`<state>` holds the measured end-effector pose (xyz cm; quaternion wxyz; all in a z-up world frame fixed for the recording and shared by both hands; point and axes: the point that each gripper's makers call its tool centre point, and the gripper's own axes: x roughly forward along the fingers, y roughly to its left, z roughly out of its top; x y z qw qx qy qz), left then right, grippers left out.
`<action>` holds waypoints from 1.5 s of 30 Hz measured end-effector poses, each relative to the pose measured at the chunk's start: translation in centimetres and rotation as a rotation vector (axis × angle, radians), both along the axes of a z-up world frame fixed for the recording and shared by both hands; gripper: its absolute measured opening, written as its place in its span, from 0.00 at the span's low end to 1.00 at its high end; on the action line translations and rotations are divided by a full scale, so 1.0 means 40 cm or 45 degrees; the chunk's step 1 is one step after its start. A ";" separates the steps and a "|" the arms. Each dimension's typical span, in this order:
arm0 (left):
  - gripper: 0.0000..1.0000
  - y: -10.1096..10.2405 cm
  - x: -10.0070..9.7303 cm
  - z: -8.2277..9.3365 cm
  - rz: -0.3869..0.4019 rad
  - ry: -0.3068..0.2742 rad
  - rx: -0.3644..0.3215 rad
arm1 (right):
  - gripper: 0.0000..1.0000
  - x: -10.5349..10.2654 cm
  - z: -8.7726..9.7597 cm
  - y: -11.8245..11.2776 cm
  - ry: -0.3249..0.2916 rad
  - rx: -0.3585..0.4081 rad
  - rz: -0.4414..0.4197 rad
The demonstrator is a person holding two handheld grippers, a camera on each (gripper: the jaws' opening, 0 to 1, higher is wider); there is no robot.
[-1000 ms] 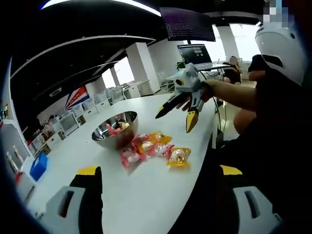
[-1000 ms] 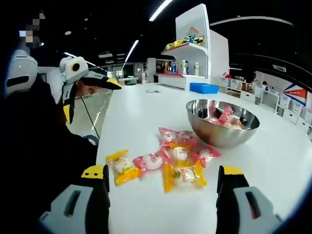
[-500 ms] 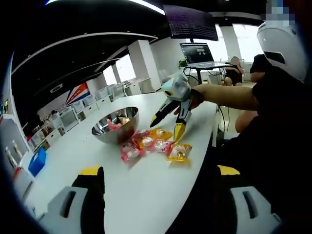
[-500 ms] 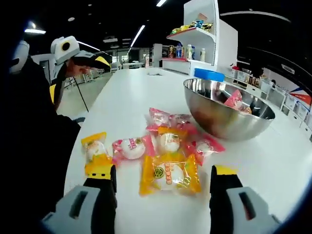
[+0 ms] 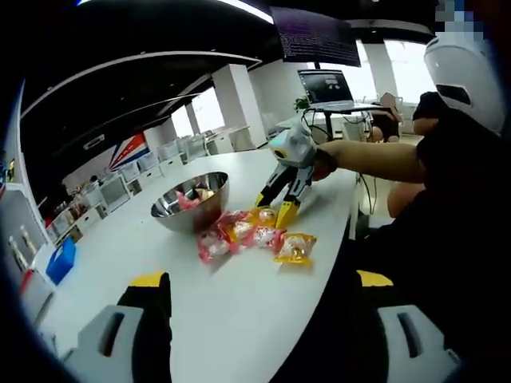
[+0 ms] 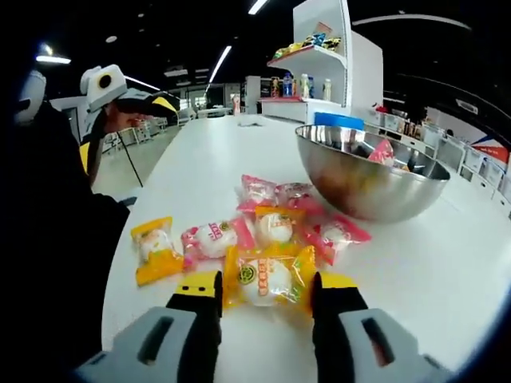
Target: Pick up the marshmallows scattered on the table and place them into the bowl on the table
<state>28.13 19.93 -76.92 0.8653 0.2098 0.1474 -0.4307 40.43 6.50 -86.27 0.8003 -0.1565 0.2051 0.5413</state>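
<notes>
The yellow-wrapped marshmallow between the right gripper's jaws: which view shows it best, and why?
The right gripper view: the yellow-wrapped marshmallow lies large and close between the right gripper jaws, its printed wrapper clear. The left gripper view shows it small and far off, under the gripper's tips, by the bowl.

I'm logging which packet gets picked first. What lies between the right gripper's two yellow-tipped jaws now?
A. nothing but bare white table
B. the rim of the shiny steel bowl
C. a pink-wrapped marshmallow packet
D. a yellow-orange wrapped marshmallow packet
D: in the right gripper view the right gripper has its jaws on either side of the yellow-orange wrapped marshmallow packet, with the shiny steel bowl standing farther off.
</notes>
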 end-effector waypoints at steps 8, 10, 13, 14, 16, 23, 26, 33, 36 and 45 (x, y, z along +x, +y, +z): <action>0.91 -0.004 -0.004 -0.004 -0.002 0.003 0.006 | 0.34 -0.003 0.004 0.001 -0.007 0.014 0.003; 0.91 -0.006 -0.007 -0.004 -0.009 0.006 0.004 | 0.32 -0.005 0.005 0.002 -0.008 0.018 0.004; 0.91 -0.012 -0.011 -0.001 -0.020 0.013 -0.013 | 0.31 -0.008 0.006 0.003 -0.008 0.021 0.005; 0.91 -0.013 -0.011 0.001 -0.021 0.013 -0.019 | 0.31 -0.009 0.006 0.004 -0.009 0.022 0.006; 0.91 -0.013 -0.011 0.002 -0.021 0.011 -0.022 | 0.30 -0.008 0.006 0.004 -0.010 0.022 0.004; 0.91 -0.012 -0.011 -0.007 -0.021 0.017 -0.010 | 0.25 0.005 0.007 -0.002 -0.008 0.028 -0.044; 0.91 -0.013 -0.011 -0.012 -0.023 0.017 0.000 | 0.23 0.008 0.007 -0.007 0.003 0.031 -0.071; 0.91 -0.014 -0.012 -0.011 -0.025 0.012 0.002 | 0.20 0.013 0.009 -0.017 0.066 0.050 -0.138; 0.90 -0.013 -0.011 -0.009 -0.022 0.009 0.004 | 0.20 0.012 0.009 -0.018 0.083 0.050 -0.150; 0.90 -0.008 -0.005 -0.010 -0.010 0.004 0.016 | 0.20 0.008 0.007 -0.020 0.049 0.011 -0.147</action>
